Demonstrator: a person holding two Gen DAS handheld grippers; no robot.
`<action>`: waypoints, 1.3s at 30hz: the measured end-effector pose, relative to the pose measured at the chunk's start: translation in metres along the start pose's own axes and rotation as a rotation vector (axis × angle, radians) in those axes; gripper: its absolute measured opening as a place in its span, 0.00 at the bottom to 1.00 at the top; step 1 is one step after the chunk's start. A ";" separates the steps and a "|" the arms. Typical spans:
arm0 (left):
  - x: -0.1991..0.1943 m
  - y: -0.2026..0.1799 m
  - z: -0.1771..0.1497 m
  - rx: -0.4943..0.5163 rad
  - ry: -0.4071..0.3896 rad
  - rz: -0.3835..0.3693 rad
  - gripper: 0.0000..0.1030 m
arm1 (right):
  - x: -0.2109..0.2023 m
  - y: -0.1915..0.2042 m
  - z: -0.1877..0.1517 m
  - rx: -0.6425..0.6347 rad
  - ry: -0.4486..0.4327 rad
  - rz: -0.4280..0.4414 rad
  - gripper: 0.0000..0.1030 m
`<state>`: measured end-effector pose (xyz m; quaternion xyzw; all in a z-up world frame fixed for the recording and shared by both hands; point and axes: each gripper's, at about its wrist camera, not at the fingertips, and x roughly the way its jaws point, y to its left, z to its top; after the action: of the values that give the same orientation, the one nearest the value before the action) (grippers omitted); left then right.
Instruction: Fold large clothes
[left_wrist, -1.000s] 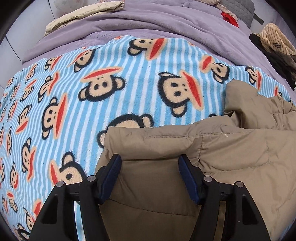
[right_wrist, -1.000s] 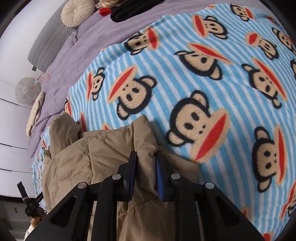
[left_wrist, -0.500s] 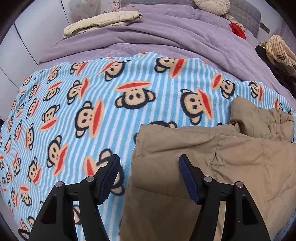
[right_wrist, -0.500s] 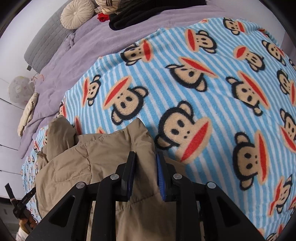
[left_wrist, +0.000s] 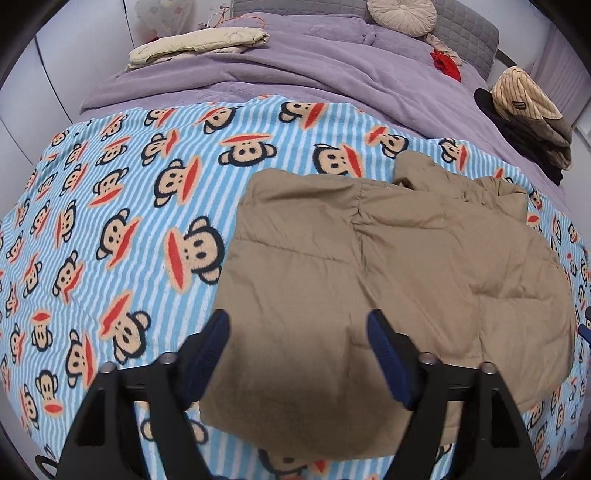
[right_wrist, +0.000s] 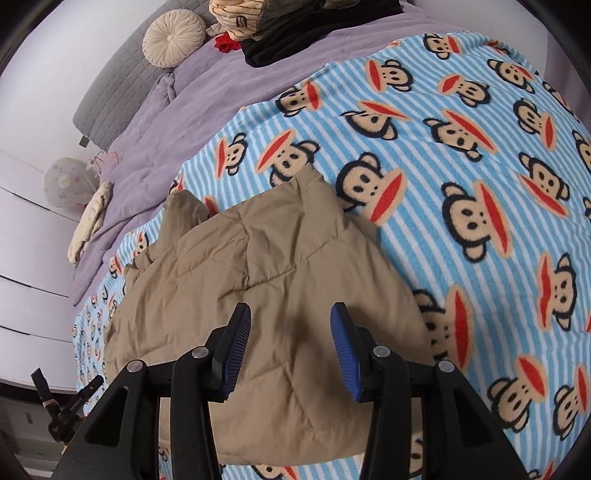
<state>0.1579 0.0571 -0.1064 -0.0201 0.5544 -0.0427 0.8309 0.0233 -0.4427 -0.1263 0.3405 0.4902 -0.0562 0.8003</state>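
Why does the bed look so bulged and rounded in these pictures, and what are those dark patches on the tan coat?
Left wrist view: fisheye lens bows the striped blanket, corners go black; soft shadow on the tan coat between the tongs. Right wrist view: same bulge; a shadow on the coat by the tongs; both sharp, no glare.

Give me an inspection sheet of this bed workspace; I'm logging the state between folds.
Surface: striped monkey-print blanket over a purple cover.
Job's things: tan padded jacket lying in a bundle on the blanket, held by neither gripper.
Clutter: folded cream cloth, round cushion, red item, clothes pile.
Grippers: left gripper and right gripper both opening, pads clear of the jacket.
Cables: nothing seen.
Surroundings: grey headboard, pale walls.
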 end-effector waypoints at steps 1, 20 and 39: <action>-0.004 -0.001 -0.005 -0.007 -0.007 -0.003 0.95 | -0.003 0.001 -0.005 0.001 0.003 0.013 0.62; -0.010 -0.008 -0.076 -0.050 0.120 -0.071 1.00 | -0.017 -0.018 -0.098 0.097 0.106 0.155 0.87; 0.015 0.037 -0.102 -0.262 0.166 -0.354 1.00 | 0.041 -0.051 -0.140 0.376 0.227 0.318 1.00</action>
<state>0.0713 0.0935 -0.1628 -0.2211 0.6093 -0.1168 0.7525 -0.0814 -0.3876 -0.2255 0.5600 0.4980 0.0184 0.6619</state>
